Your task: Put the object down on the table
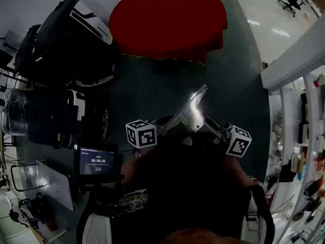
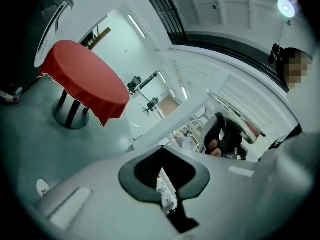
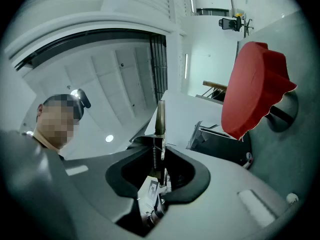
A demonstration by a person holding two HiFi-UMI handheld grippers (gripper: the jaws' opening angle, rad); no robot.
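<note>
Red round table (image 1: 167, 19) far centre, top free. Grey floor (image 1: 231, 85) between table and near side open, widest toward right. Left blocked: black bags (image 1: 61, 39), dark equipment box (image 1: 51, 118), lit tablet (image 1: 98, 162) near left. White shelving (image 1: 297, 136) walls right edge. Shiny metal piece (image 1: 190, 111) juts up near centre.

You stand on a grey floor (image 1: 238, 75) — a round table (image 1: 167, 19) in red cloth ahead, black bags (image 1: 61, 39) beside it.
</note>
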